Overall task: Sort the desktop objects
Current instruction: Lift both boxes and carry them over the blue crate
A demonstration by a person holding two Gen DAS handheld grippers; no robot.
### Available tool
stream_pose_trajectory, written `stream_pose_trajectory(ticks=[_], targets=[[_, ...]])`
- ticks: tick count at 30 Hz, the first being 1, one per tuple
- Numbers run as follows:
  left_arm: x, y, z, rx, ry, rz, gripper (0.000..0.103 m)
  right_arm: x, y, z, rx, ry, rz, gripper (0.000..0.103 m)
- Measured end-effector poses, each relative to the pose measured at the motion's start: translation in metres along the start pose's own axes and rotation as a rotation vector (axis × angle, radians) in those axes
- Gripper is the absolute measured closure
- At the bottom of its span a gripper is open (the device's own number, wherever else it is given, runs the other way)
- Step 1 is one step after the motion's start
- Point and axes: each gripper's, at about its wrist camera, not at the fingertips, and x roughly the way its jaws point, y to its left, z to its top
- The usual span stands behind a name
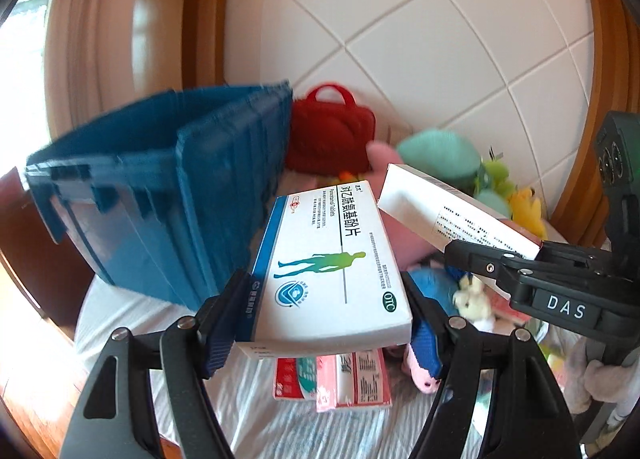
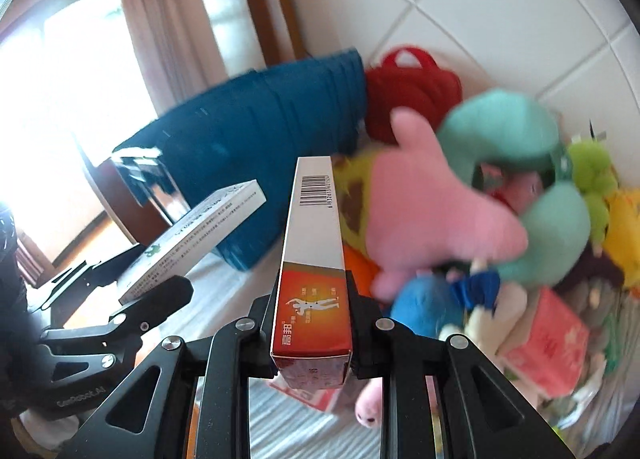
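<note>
My left gripper (image 1: 324, 323) is shut on a white and blue medicine box (image 1: 332, 267) with a green human figure, held flat above the table. It also shows in the right wrist view (image 2: 192, 235). My right gripper (image 2: 312, 335) is shut on a long white and red-orange medicine box (image 2: 314, 243), held on edge; this box shows in the left wrist view (image 1: 452, 211) to the right of the first one. A blue plastic crate (image 1: 168, 195) stands at the left, also in the right wrist view (image 2: 256, 147).
A pile of plush toys (image 2: 480, 195) in pink, teal, green, yellow and blue lies at the right. A red bag (image 1: 332, 131) sits against the tiled wall. Pink and red medicine boxes (image 1: 336, 379) lie on the striped cloth below. A pink pack (image 2: 548, 343) lies at the right.
</note>
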Motion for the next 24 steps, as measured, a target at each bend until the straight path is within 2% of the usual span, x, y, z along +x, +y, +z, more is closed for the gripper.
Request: stream_pose_trajectory(ticks=[6, 12, 18, 24], targets=[[-0.02, 0.019, 0.024, -0.017, -0.074, 0.037, 0.031, -0.017, 0.026, 0.033, -0.05, -0.063, 0.053, 0.08], [-0.029, 0.06, 0.055, -0.026, -0.155, 0.063, 0.031, -0.001, 0.064, 0.07, -0.088, -0.109, 0.081, 0.08], [-0.014, 0.136, 0.095, -0.015, -0.206, 0.074, 0.031, 0.03, 0.106, 0.114, -0.097, -0.165, 0.097, 0.08], [0.017, 0.221, 0.14, 0.026, -0.195, 0.089, 0.031, 0.091, 0.162, 0.169, -0.071, -0.187, 0.095, 0.08]])
